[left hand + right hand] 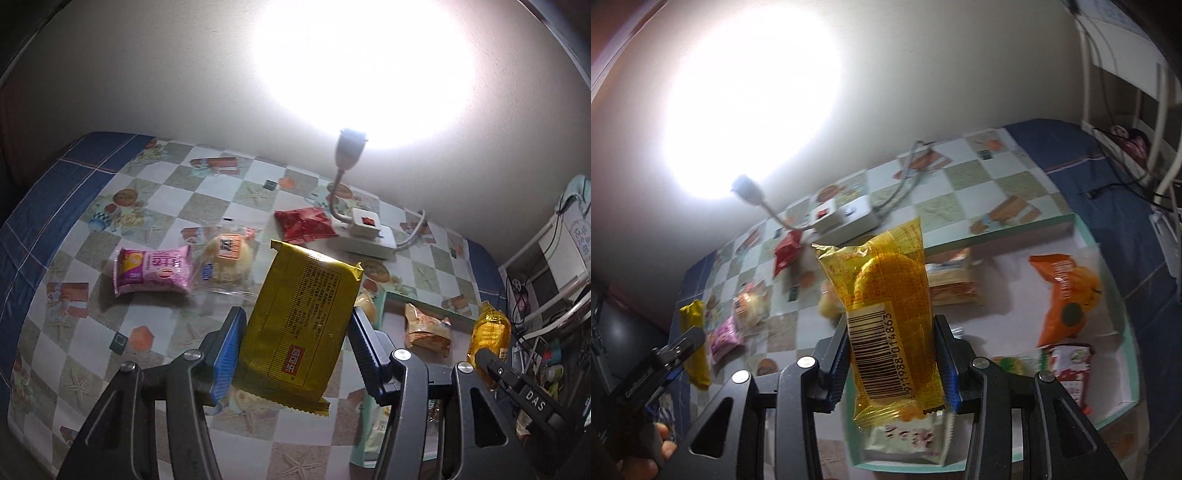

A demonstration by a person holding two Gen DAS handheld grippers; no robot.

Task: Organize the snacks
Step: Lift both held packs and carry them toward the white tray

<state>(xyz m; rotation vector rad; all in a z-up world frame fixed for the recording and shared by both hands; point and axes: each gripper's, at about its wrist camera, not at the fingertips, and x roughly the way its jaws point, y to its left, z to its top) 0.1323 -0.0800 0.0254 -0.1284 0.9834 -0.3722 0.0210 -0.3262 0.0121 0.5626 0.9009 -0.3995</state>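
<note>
A gold-yellow snack packet (301,321) is pinched between the blue pads of the left gripper (295,332) and is held clear above the bench (74,332), its serrated lower seam hanging below the pads and its upper edge tilted toward the far wall. A clear orange-yellow wrapped cake (890,317), barcode side toward the camera, is clamped between the pads of the right gripper (892,354) and is held over the near left corner of a shallow tray with a mint-green rim (1123,406).

Inside the tray, a white packet (908,441) is seen directly under the held cake, a red and white packet (1069,373) lies by the near right wall, an orange bag (1065,295) lies toward the right, and a flat biscuit pack (953,280) lies against the far wall. Bare tray floor is left between the biscuit pack and the orange bag.

On the checked cloth to the left of the tray, a pink packet (153,271) and a clear-wrapped bun (225,262) lie just beside each other, with open cloth around them on the near and left sides. Farther off, a red packet (304,223) rests against a white power strip (365,236), from which a gooseneck lamp (351,147) rises near the wall. The blue border of the cloth (33,206) marks the left edge.
</note>
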